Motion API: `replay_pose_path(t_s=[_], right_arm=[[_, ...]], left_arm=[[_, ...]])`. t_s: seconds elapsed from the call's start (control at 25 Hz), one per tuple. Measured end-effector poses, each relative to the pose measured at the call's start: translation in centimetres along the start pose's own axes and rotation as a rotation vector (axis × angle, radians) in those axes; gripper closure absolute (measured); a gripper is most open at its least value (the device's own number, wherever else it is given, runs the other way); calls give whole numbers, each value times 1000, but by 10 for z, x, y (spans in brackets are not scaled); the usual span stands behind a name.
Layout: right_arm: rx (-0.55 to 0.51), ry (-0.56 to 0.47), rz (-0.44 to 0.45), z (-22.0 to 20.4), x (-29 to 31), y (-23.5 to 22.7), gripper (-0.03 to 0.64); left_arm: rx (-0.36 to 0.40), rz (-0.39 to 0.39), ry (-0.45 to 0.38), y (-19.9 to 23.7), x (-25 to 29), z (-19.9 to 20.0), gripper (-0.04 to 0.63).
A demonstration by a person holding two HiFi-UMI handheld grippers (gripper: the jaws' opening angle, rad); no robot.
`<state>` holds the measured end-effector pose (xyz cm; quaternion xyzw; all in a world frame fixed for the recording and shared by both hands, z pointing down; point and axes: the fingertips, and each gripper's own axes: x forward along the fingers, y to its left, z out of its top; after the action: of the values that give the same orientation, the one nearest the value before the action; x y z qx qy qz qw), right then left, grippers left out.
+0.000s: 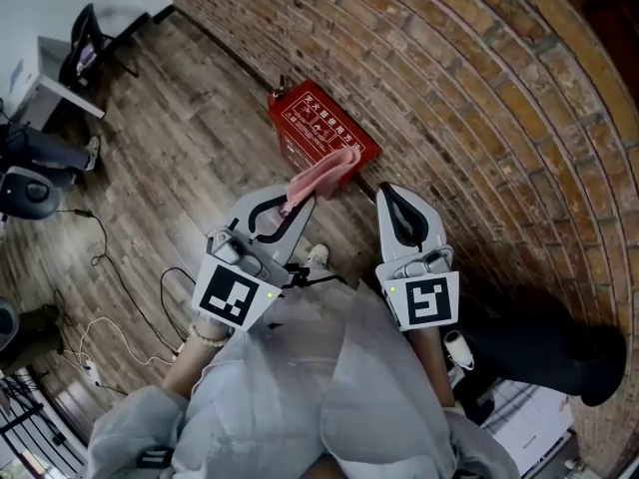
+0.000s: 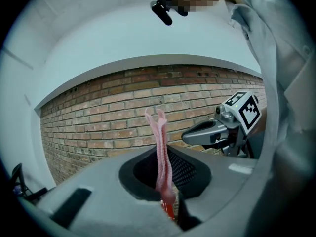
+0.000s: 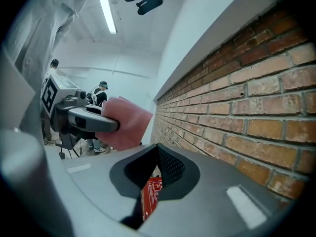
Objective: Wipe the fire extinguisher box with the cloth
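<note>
Cloth (image 1: 321, 180), pink, pinched tight in left gripper (image 1: 293, 206), jaws closed on it, loose end sticking out past tips. Red fire extinguisher box (image 1: 321, 133) flat on wood floor (image 1: 200, 148), right by brick wall (image 1: 479, 88). Right gripper (image 1: 391, 196) beside left, jaws pressed together, nothing between.

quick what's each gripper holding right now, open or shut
Left gripper: shut on the pink cloth.
Right gripper: shut, nothing between its jaws.
</note>
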<state>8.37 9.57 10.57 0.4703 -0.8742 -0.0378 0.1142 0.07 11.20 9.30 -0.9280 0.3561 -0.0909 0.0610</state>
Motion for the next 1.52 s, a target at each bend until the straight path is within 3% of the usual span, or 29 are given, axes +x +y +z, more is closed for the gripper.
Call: replay_pose_path(t_s=[0.4, 0.96, 1.52], right_arm=[[25, 18, -8, -14, 2, -21, 609], [71, 71, -107, -37, 12, -37, 611], [155, 172, -186, -110, 47, -46, 610]], left_arm=[[-17, 11, 44, 5, 20, -8, 583], [-40, -86, 76, 19, 49, -33, 583], [-5, -205, 74, 30, 100, -106, 584]])
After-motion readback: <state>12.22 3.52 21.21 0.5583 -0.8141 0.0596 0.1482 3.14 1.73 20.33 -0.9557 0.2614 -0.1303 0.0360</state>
